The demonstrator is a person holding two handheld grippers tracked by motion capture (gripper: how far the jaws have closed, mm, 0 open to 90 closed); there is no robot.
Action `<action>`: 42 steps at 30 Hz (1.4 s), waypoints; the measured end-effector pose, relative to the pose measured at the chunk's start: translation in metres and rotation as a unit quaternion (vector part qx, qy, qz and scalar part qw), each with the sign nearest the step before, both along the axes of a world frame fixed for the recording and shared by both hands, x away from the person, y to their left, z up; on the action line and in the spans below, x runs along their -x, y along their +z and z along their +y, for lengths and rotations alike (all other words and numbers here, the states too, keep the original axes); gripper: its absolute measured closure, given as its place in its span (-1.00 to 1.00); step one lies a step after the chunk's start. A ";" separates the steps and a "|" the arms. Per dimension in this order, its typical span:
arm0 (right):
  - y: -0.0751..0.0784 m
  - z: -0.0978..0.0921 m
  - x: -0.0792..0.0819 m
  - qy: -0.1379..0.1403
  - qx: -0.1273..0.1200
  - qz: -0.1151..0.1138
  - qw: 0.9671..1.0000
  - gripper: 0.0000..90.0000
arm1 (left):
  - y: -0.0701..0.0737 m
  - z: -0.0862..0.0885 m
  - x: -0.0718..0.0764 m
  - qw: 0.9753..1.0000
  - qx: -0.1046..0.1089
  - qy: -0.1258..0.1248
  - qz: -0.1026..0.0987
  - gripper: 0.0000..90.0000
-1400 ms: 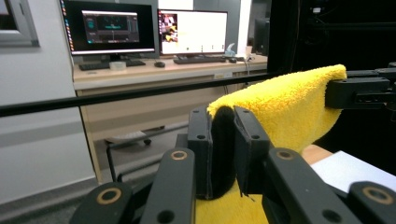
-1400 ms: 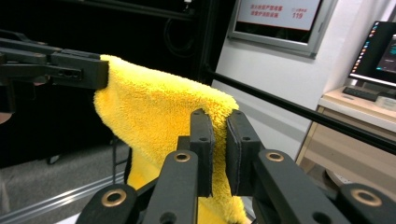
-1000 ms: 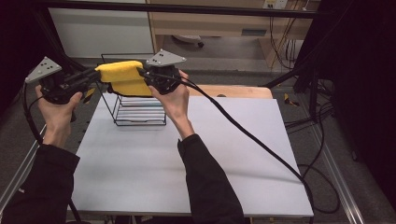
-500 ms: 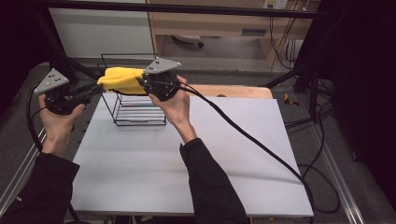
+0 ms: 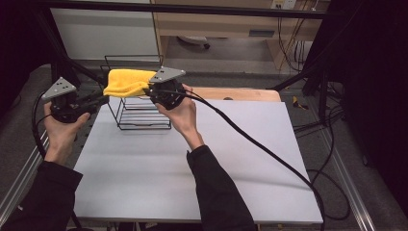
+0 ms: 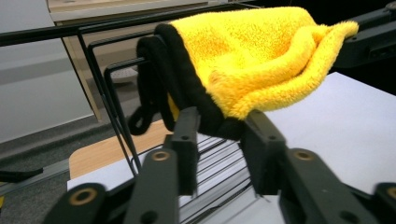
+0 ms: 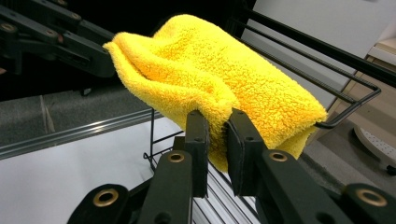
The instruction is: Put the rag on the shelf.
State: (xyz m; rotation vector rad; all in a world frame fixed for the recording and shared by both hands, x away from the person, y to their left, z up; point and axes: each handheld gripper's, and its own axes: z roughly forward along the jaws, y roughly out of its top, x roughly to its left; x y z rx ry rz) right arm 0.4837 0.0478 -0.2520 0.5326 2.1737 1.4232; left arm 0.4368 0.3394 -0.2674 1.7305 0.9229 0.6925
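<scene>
Fluffy yellow microfibre cloth point(image 5: 126, 82) hangs above the black wire rack point(image 5: 139, 108) on the white worktop point(image 5: 202, 163); left claw point(image 6: 219, 133) and right claw point(image 7: 217, 133) each pinch an end. Judging by that, lower both ends level; let go only once the cloth drapes evenly over the top rail.

The rack point(image 5: 139, 108) stands on the table point(image 5: 231, 168) at its eleven o'clock corner. The cloth point(image 5: 126, 82) lies over the rack's top. The left gripper point(image 5: 98, 98) is at the cloth's nine o'clock, the right gripper point(image 5: 151, 89) at its three.
</scene>
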 end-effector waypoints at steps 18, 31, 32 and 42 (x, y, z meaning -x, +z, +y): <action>-0.008 -0.001 0.003 0.007 0.006 -0.002 1.000 0.73 | 0.004 0.002 -0.014 0.999 0.030 0.022 0.040 -0.06; -0.005 -0.012 0.011 -0.006 -0.011 0.011 1.000 0.16 | -0.008 -0.005 -0.021 0.998 0.027 0.005 0.063 0.80; -0.005 -0.014 0.010 -0.018 -0.018 0.016 1.000 0.14 | -0.009 -0.006 -0.020 0.998 0.024 0.006 0.064 0.80; -0.040 -0.001 -0.007 -0.055 -0.028 0.062 0.996 0.17 | -0.023 -0.009 -0.018 0.998 0.015 0.008 0.061 0.80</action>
